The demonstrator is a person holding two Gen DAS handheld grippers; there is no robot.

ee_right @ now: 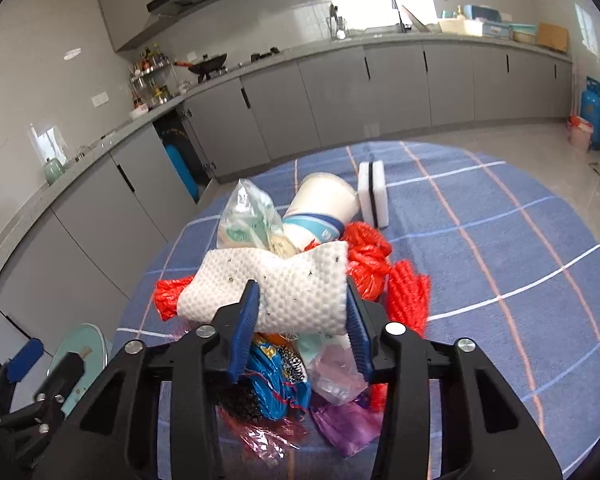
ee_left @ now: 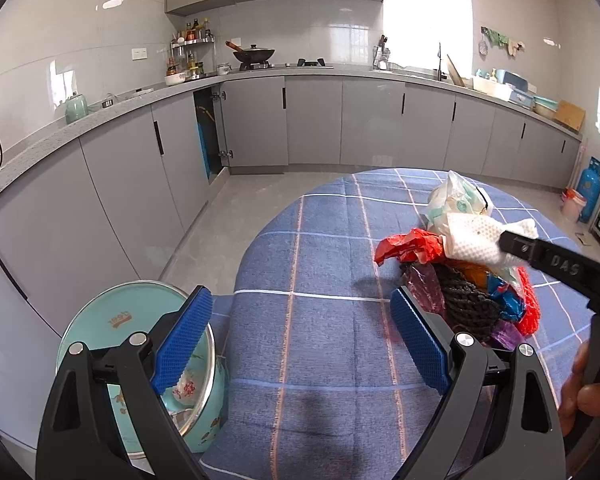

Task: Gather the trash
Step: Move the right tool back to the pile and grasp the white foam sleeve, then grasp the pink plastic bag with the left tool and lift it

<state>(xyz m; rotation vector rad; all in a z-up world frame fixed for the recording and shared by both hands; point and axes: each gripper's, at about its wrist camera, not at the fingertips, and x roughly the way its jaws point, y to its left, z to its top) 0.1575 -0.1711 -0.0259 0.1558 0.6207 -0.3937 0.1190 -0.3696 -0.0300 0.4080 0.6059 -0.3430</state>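
White dimpled foam sheet (ee_right: 284, 284) clamped by right gripper (ee_right: 302, 312); left gripper (ee_left: 300, 336) agape, empty. Risk: shallow pinch slips; teal enamel bin (ee_left: 204, 432) at 8 o'clock.

foam sheet (ee_right: 284, 288): white, dimpled, bent, specks; lifted atop trash pile (ee_right: 300, 380)
pile: red net, blue/purple bags, cup; on tablecloth (ee_right: 500, 240)

Wok (ee_left: 255, 54) on stove, blue gas cylinder (ee_left: 589, 189) by far wall, green kettle (ee_left: 76, 107) on grey countertop (ee_left: 40, 142)
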